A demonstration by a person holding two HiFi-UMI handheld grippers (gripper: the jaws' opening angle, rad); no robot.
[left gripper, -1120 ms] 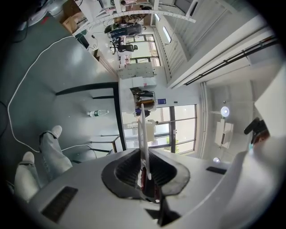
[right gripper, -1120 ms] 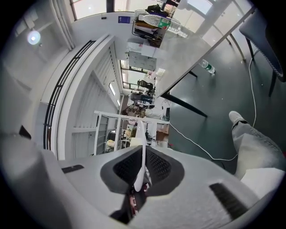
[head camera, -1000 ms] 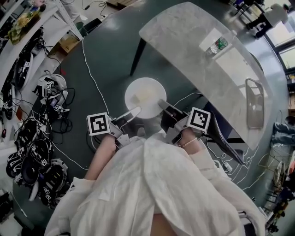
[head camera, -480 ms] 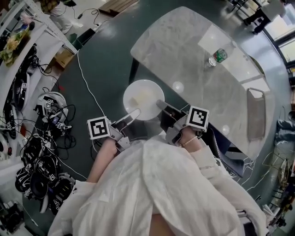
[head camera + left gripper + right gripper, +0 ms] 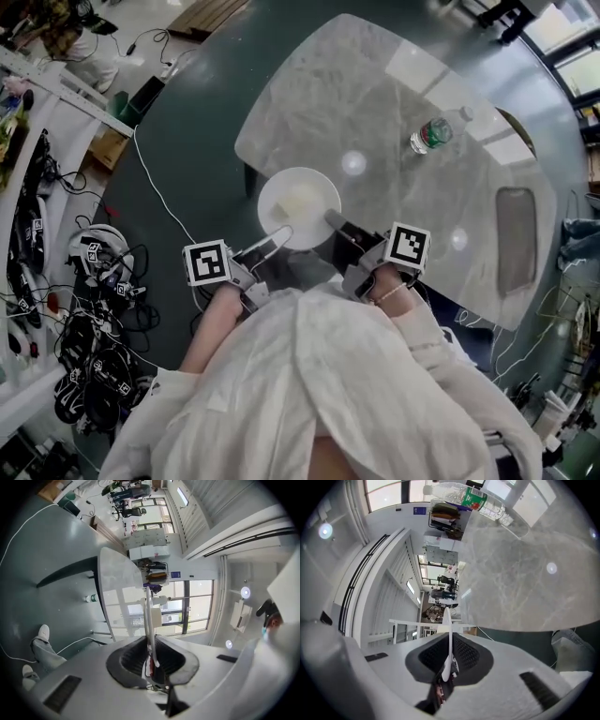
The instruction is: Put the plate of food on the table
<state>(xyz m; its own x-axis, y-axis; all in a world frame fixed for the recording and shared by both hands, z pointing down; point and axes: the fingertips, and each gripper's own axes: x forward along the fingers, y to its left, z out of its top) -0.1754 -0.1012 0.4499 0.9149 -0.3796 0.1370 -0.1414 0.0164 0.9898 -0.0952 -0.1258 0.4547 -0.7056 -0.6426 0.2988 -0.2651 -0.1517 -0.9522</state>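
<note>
A white plate (image 5: pixel 299 208) with a little pale food (image 5: pixel 300 199) on it hangs level over the near edge of the marble table (image 5: pixel 403 94). My left gripper (image 5: pixel 278 232) is shut on the plate's near-left rim. My right gripper (image 5: pixel 334 221) is shut on its near-right rim. In the left gripper view the plate (image 5: pixel 148 616) shows edge-on, pinched between the black pads of the left gripper (image 5: pixel 151 660). The right gripper view shows the same: the thin white plate (image 5: pixel 449 634) is clamped in the right gripper (image 5: pixel 449 662), with the table (image 5: pixel 534 573) just ahead.
A plastic bottle with a green label (image 5: pixel 436 131) lies on the table's far right part, and a grey tray (image 5: pixel 514 239) sits at its right end. Devices and tangled cables (image 5: pixel 89 281) crowd the floor at the left. A white cable (image 5: pixel 155 183) runs across the green floor.
The plate, held in both grippers, has gone forward from over the floor to over the table's near edge. The table has come nearer in the head view.
</note>
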